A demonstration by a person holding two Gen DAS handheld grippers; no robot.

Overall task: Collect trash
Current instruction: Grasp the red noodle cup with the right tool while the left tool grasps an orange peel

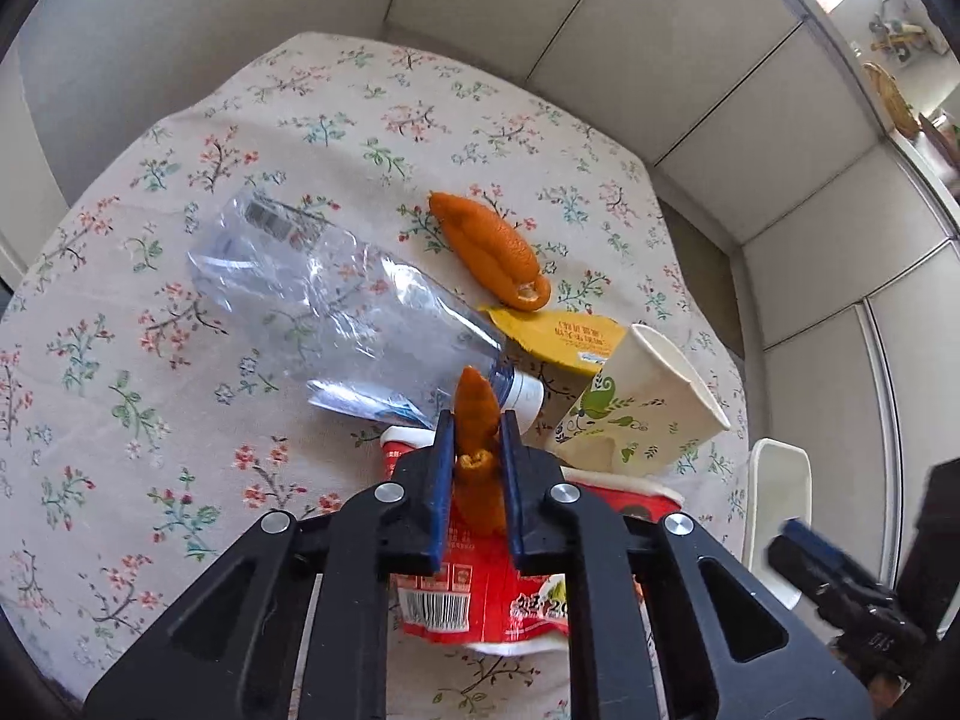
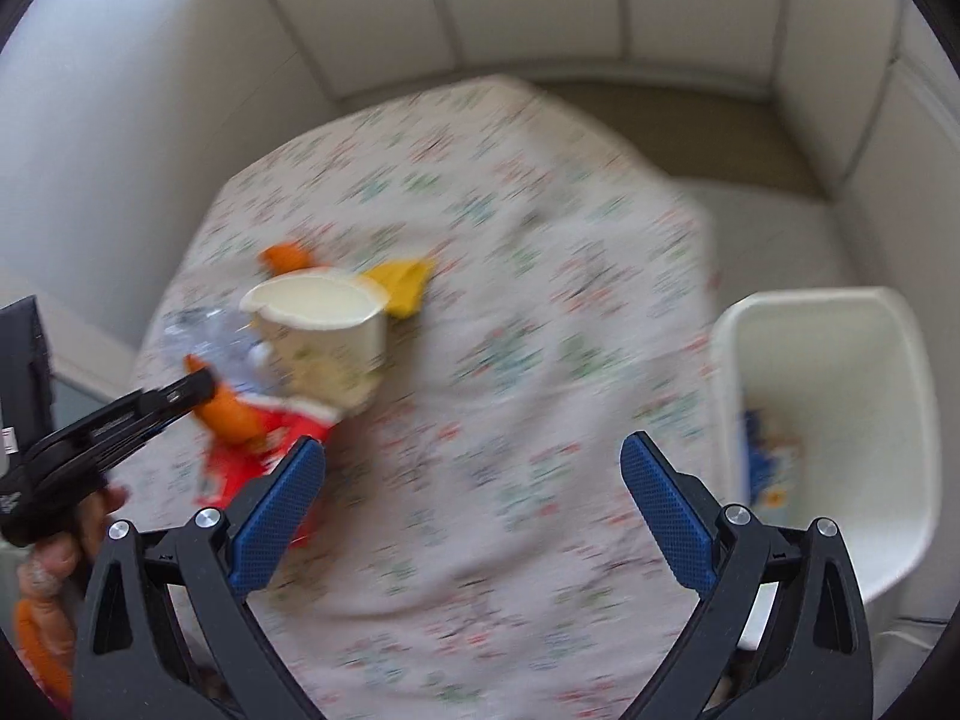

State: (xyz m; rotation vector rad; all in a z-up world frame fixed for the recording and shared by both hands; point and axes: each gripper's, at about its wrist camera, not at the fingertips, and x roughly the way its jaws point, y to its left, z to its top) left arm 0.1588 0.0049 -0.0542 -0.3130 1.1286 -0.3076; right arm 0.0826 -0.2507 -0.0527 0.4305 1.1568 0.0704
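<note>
My left gripper (image 1: 477,423) is shut on a curled piece of orange peel (image 1: 477,399), just above a red instant-noodle package (image 1: 474,594) lying on the floral tablecloth (image 1: 180,360). Around it lie a crushed clear plastic bottle (image 1: 336,306), a second orange peel (image 1: 489,249), a yellow wrapper (image 1: 570,339) and a tipped paper cup (image 1: 642,402). In the blurred right wrist view my right gripper (image 2: 473,450) stands open over bare cloth, nothing between its fingers, to the right of the trash pile and the paper cup (image 2: 324,348).
A white bin (image 2: 840,360) stands off the table's right edge with something blue and white (image 2: 759,450) inside. Grey partition panels (image 1: 660,48) close in the table at the back and right. A hand (image 2: 90,516) holds the left gripper at lower left.
</note>
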